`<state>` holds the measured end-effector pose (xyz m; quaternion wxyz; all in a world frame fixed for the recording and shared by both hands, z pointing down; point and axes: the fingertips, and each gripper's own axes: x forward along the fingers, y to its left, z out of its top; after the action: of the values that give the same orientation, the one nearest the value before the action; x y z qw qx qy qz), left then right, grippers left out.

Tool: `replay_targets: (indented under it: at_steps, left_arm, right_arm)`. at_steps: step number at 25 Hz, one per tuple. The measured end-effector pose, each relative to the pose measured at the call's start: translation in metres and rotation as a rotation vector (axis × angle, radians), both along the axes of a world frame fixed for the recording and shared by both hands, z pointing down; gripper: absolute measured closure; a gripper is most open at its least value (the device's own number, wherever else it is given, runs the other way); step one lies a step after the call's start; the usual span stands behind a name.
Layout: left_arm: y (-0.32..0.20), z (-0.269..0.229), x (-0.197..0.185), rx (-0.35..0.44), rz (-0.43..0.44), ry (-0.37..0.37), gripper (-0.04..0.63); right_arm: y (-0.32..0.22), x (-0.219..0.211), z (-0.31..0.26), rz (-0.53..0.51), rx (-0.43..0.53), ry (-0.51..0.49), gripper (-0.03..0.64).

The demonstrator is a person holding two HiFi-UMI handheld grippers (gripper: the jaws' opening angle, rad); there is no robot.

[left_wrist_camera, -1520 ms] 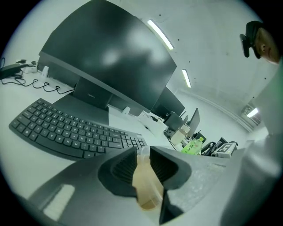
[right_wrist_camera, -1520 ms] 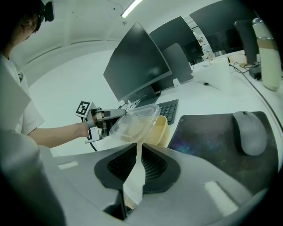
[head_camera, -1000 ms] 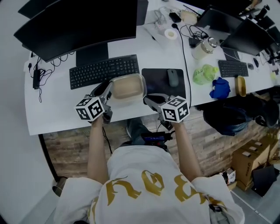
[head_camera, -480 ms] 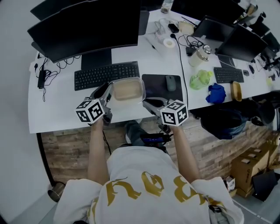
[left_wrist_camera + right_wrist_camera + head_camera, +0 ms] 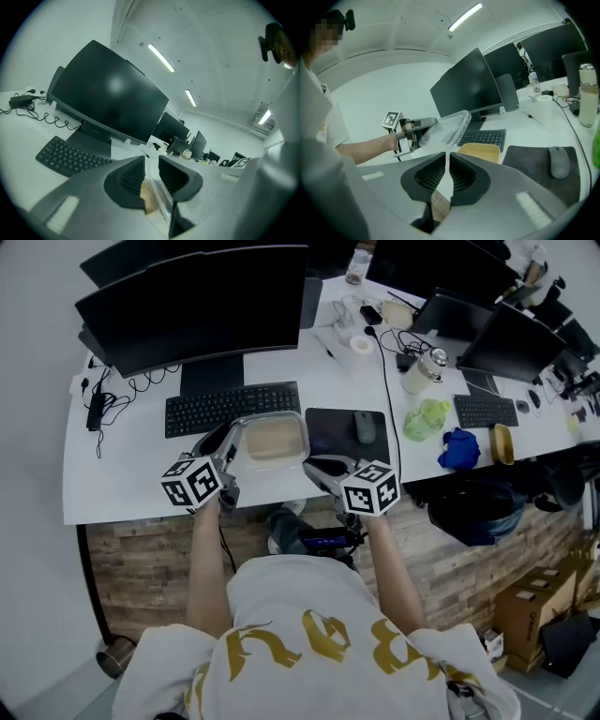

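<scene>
Monitor (image 5: 197, 301) behind keyboard (image 5: 232, 408); mouse (image 5: 364, 427) on dark pad (image 5: 330, 424); flask (image 5: 417, 371), green bag (image 5: 424, 418), blue cloth (image 5: 458, 448) right.

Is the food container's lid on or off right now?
Off: the right gripper view shows the clear lid tilted up above the beige container, pinched by the left hand-held gripper.

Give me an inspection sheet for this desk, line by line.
Surface: white desk, wide, in use.
Job's things: tan container before the keyboard; clear lid tilted up over it.
Clutter: mouse on dark pad, flask, green bag, blue cloth.
Tools: left tool shut on the lid's edge; right tool shut on the container's rim.
Cables: black leads by the monitor stand.
Surroundings: cardboard boxes on the floor.
</scene>
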<state>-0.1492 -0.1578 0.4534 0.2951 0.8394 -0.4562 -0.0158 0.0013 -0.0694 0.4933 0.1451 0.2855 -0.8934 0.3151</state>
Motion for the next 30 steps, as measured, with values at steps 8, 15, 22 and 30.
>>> replay_targets:
  at_steps: [8, 15, 22, 30]
  left_arm:
    - [-0.0011, 0.0013, -0.0021, -0.005, -0.004, -0.003, 0.506]
    - [-0.0038, 0.0010, -0.0022, -0.007, -0.002, -0.001, 0.506]
    - [-0.0030, 0.0040, -0.0030, -0.014, -0.007, 0.001, 0.506]
    - [-0.0021, 0.0079, -0.0049, -0.024, -0.006, 0.004, 0.506]
  right_arm:
    - [-0.0013, -0.0015, -0.0010, 0.002, 0.004, 0.002, 0.566]
    - [-0.0043, -0.0012, -0.0015, 0.008, -0.002, -0.006, 0.566]
    - [-0.0044, -0.0015, 0.0020, 0.007, -0.011, 0.006, 0.568]
    - [-0.0036, -0.0030, 0.0034, 0.009, -0.015, 0.005, 0.568]
